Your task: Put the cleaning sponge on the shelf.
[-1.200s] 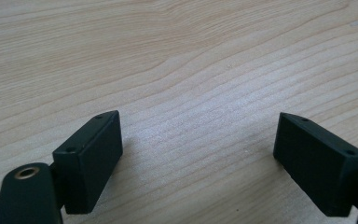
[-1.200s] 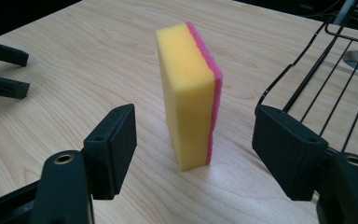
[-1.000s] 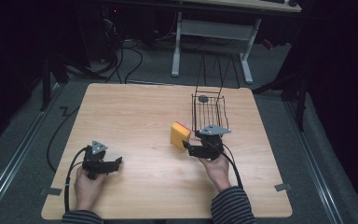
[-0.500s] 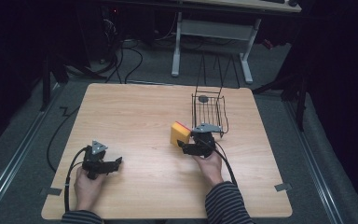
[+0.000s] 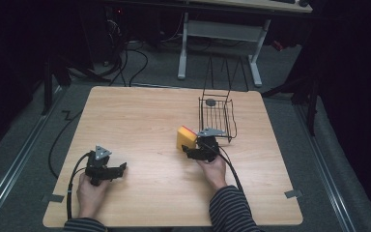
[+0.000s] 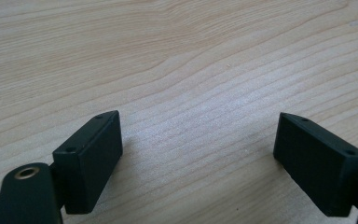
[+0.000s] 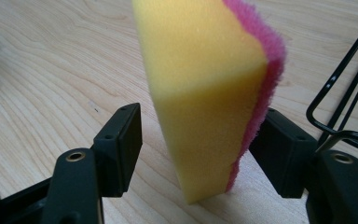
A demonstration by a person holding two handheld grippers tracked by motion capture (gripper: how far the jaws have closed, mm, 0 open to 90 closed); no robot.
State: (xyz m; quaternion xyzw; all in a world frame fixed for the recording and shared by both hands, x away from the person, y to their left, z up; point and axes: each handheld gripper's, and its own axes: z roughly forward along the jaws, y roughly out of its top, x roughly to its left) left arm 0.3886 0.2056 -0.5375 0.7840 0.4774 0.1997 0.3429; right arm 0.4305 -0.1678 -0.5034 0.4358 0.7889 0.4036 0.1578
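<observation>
Wooden worktop (image 5: 140,121) seen from above, with a person's two hands entering from the near edge. The left gripper (image 5: 118,169) rests low on the near-left part of the worktop, held in the left hand (image 5: 91,193); in the left gripper view its jaws stand wide apart over bare wood grain, with nothing between them. The right gripper (image 5: 187,150), held in the right hand (image 5: 213,170), sits near the centre-right. A yellow sponge (image 7: 200,93) with a pink scouring layer stands on edge between its jaws; the jaw on the pink side lies against or just beside that layer, while the jaw on the yellow side stands clear, so the jaws are apart and not clamped. A black wire basket (image 5: 217,116) stands just beyond the right gripper, close beside the sponge, with a small dark round object (image 5: 210,102) at its far end.
</observation>
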